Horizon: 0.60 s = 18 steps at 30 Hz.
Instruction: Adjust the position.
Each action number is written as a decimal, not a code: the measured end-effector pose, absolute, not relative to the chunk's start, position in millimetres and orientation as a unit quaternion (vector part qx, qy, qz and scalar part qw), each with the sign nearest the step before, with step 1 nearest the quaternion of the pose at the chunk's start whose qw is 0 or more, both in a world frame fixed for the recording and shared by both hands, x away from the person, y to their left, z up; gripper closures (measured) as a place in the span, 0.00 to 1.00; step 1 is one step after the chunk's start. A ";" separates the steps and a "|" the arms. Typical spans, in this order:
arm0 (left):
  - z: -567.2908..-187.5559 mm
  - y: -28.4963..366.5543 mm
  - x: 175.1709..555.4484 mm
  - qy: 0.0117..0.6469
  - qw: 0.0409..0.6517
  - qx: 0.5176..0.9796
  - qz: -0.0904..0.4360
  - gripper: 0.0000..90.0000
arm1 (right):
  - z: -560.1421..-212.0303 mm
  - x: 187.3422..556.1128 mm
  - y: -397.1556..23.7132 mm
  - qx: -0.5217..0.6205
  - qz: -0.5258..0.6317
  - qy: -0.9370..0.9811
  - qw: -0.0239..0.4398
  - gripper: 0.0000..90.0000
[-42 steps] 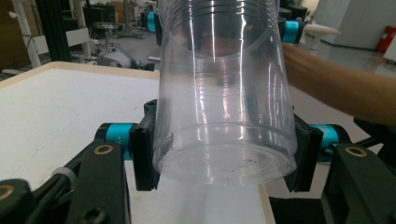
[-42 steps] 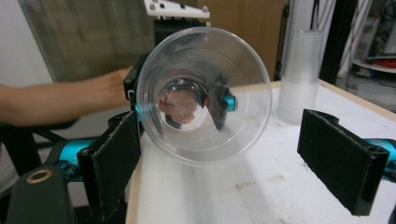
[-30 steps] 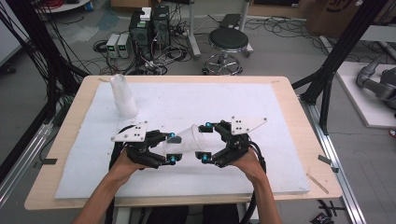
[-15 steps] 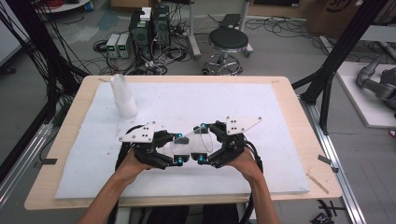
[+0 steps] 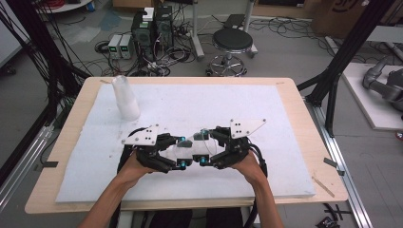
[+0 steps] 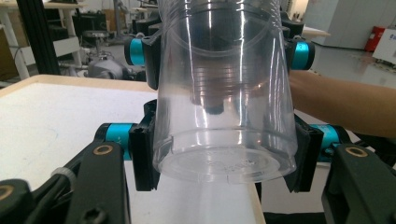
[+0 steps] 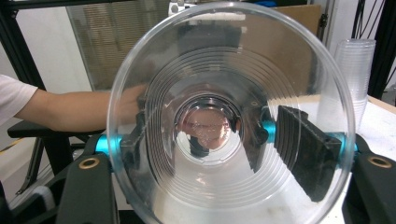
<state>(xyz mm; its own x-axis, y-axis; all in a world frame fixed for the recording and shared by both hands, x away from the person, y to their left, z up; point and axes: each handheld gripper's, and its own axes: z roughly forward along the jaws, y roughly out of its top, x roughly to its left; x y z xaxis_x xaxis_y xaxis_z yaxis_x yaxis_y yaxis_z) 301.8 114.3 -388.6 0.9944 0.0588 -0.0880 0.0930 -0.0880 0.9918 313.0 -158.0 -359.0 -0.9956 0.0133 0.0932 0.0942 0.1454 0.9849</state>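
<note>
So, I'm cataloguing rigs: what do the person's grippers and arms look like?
Both the left gripper and right gripper are black, with teal cylinders at the jaws, brass pivots, a grey three-cornered top plate and black cables. Forearms bare; a white short sleeve shows.

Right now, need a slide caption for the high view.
Two hand-held grippers, left gripper and right gripper, clamp one clear cup over the white mat; a cup stack stands far left.

Your high view looks forward and down over the table (image 5: 294, 95), floor clutter beyond. Your left gripper view sits close against the clear cup (image 6: 224, 93), facing its base and side. Your right gripper view stares straight into that cup's mouth.
</note>
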 end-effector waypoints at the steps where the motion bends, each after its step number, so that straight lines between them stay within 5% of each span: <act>1: -388.4 113.4 302.1 0.067 0.672 0.737 -0.016 0.40 | -359.0 312.6 -157.9 -0.035 -0.652 -0.757 0.032 0.37; 3: -388.0 112.4 304.4 0.088 0.661 0.744 -0.025 0.06 | -358.9 312.3 -158.1 -0.035 -0.652 -0.757 0.030 0.37; 4: -387.9 113.4 304.4 0.092 0.657 0.748 -0.016 0.02 | -359.0 312.5 -158.3 -0.036 -0.652 -0.757 0.031 0.37; 18: -393.7 137.6 297.5 0.142 0.608 0.780 0.046 0.02 | -354.4 316.1 -162.7 -0.065 -0.619 -0.783 0.006 0.38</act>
